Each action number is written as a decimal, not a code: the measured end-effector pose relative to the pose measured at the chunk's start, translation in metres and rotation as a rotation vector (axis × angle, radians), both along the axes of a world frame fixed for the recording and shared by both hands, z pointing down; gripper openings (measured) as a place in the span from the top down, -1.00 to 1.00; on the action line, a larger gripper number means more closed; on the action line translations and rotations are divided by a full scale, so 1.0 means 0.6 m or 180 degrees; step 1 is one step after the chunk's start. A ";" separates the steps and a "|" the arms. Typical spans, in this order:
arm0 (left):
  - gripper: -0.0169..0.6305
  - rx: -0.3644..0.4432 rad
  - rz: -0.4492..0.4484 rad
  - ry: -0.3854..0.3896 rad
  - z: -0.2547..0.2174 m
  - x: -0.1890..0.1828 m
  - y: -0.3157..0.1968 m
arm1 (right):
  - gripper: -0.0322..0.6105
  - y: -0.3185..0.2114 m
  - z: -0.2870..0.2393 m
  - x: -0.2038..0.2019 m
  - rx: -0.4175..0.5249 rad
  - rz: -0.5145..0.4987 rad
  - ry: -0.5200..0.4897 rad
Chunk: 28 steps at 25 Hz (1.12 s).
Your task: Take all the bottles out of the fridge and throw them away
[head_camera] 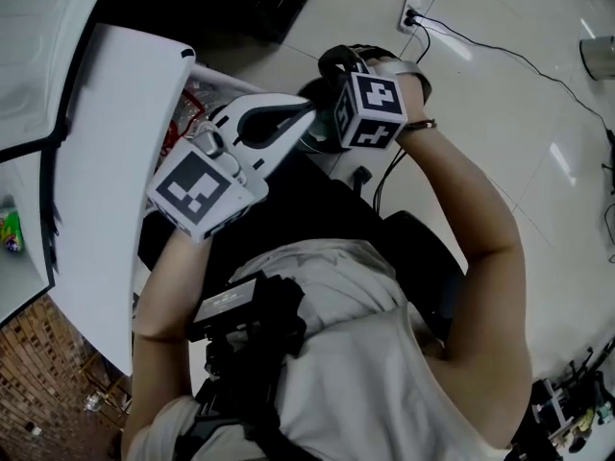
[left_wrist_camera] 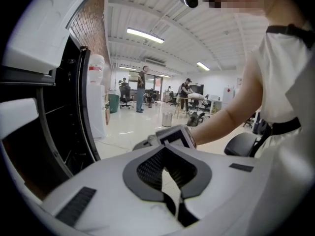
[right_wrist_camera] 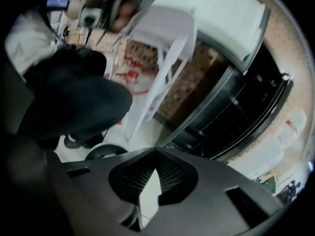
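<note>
The head view is bright and mostly sharp; the glossy floor (head_camera: 500, 152) carries pale streaks of glare. In the left gripper view, long ceiling lamps (left_wrist_camera: 145, 35) give even light, and the wide lens bends the straight lines near the dark corners. The right gripper view is dimmer and smeared by motion blur; the inside of the fridge (right_wrist_camera: 236, 117) is almost black.
</note>
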<state>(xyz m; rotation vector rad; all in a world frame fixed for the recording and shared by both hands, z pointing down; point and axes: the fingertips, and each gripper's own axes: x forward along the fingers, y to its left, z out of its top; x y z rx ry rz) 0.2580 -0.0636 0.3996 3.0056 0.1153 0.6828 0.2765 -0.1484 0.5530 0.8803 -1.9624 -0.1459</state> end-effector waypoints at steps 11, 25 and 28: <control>0.93 0.0061 -0.0050 0.0203 -0.154 -0.110 0.078 | 0.89 0.029 -0.408 -0.171 0.1302 -0.0551 -0.0623; 0.93 0.0360 -0.1332 0.0744 -0.272 -0.351 0.009 | 0.89 0.016 -0.535 -0.412 0.1685 -0.1546 -0.0778; 0.93 0.0426 -0.1597 0.0947 -0.298 -0.423 -0.007 | 0.89 0.015 -0.555 -0.481 0.1731 -0.1769 -0.0922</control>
